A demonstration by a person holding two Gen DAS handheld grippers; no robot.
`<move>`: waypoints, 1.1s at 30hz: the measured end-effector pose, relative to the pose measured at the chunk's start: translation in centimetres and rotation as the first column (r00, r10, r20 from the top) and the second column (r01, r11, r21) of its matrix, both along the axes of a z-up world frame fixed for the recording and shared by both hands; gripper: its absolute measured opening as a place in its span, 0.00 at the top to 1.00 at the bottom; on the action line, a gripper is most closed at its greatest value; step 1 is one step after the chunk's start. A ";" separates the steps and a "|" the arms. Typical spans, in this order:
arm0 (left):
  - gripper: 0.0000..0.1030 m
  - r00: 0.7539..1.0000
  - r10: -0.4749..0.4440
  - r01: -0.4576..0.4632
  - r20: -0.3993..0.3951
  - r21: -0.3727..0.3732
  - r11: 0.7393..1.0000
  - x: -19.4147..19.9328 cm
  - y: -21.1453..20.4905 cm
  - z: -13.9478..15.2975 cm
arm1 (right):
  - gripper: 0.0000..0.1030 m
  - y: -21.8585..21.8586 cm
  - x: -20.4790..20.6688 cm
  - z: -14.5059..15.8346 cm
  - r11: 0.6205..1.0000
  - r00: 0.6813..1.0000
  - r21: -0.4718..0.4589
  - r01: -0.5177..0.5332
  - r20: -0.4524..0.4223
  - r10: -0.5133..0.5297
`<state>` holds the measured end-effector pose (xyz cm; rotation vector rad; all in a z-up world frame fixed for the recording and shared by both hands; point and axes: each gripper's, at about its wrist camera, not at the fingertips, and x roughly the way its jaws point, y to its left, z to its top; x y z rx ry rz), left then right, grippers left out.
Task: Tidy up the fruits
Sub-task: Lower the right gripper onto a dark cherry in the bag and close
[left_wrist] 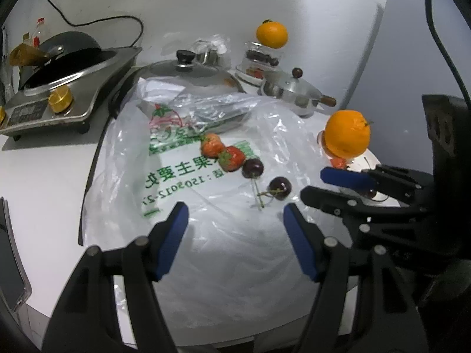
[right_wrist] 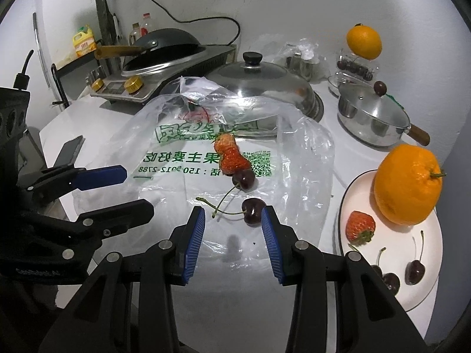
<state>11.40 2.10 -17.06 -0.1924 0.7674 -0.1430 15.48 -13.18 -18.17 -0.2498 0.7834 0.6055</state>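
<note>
The clear plastic bag (right_wrist: 164,158) spread on the counter carries green print that reads upside down from the right wrist view: large Chinese characters "果主要好吃", and under them a number that I read as "150…5012-2788", with a strawberry (right_wrist: 232,158) covering some of its middle digits. A green QR code (right_wrist: 260,163) sits beside the characters, and a bigger stylised green logo (right_wrist: 206,131) above them is too warped to read. From the left wrist view the same bag (left_wrist: 176,176) shows "果主要" and "1505012-2". The yellow bottle (right_wrist: 84,40) at the back has a red label, unreadable.
</note>
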 end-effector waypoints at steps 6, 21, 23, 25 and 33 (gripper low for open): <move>0.33 1.000 0.004 -0.004 -0.014 0.002 1.000 0.9 0.1 -0.4 | 0.59 0.1 1.0 -0.7 1.000 1.000 -0.003 -0.001 -0.018 0.001; 0.34 0.999 0.014 -0.014 -0.050 0.003 1.000 2.7 0.4 -1.6 | 0.59 0.2 3.3 -2.3 1.000 0.998 -0.007 -0.008 -0.058 0.008; 0.33 0.998 0.012 -0.012 -0.053 0.003 1.000 3.0 0.4 -1.8 | 0.59 0.3 3.6 -2.4 1.000 0.998 -0.010 -0.009 -0.060 0.008; 0.33 0.998 0.012 -0.012 -0.056 0.005 1.000 3.2 0.4 -1.9 | 0.59 0.3 3.9 -2.6 1.000 0.998 -0.016 -0.012 -0.066 0.011; 0.33 0.998 0.013 -0.013 -0.065 0.001 1.000 3.8 0.6 -2.2 | 0.59 -0.2 4.6 -3.0 1.000 0.996 0.001 0.007 -0.084 -0.007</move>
